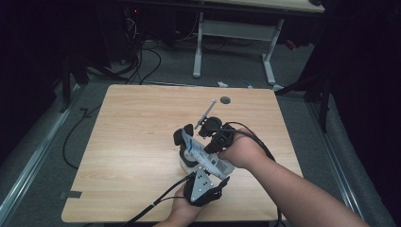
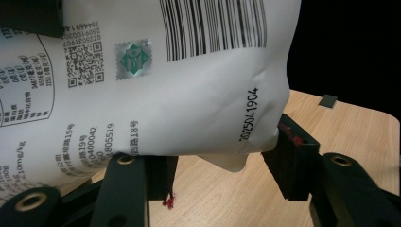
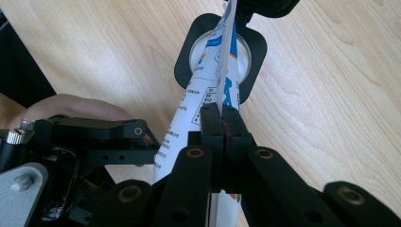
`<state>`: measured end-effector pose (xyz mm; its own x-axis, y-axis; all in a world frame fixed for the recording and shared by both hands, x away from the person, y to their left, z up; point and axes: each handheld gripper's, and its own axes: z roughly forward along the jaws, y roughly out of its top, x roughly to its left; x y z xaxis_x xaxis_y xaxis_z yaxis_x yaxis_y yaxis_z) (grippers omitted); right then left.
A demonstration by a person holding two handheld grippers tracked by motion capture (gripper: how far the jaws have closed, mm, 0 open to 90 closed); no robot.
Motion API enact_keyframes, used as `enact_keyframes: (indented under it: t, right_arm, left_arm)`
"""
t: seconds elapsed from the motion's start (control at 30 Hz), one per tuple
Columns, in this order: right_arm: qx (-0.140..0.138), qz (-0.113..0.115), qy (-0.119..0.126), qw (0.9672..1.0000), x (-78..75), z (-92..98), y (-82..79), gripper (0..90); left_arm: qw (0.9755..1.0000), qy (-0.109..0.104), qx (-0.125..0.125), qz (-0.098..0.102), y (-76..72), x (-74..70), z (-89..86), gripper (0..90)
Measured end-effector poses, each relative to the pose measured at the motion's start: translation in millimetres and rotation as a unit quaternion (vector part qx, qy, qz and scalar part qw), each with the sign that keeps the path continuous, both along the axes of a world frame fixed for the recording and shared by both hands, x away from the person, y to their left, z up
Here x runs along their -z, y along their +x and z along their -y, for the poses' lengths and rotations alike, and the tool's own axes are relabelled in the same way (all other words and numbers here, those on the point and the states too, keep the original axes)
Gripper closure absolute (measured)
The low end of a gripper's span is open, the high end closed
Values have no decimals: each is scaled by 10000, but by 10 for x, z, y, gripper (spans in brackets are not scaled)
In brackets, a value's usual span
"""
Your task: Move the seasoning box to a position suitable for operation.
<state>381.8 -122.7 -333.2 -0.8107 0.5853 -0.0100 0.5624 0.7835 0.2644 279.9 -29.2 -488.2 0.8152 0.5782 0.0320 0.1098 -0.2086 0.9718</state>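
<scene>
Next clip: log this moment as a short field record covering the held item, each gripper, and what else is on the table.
held item: white printed tube, barcode side toward the left gripper's camera
left gripper: jaws around the tube's wide body, pads pressing its sides
right gripper: jaws pinched shut on the tube's flat edge
below tube: black-rimmed round holder
table: light wood
other: small dark disc near far edge

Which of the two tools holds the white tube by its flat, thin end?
The right tool: its jaws are pressed together on the flat crimped edge of the white tube. The left tool stands wider, around the tube's fuller printed body.
</scene>
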Motion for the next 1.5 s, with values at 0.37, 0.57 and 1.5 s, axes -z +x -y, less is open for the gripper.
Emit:
enact_keyframes:
  t: [0.37, 0.57, 1.5]
  right_arm:
    - [14, 4, 13, 10000, -11, 11, -10, 900]
    - [18, 13, 2, 10000, -12, 9, -10, 900]
    - [11, 19, 41, 10000, -29, 18, -5, 900]
  left_arm:
    - [10000, -7, 14, 24, -2, -6, 7, 494]
    - [10000, -19, 7, 20, 0, -6, 9, 494]
    - [10000, -40, 15, 37, 3, -35, 22, 496]
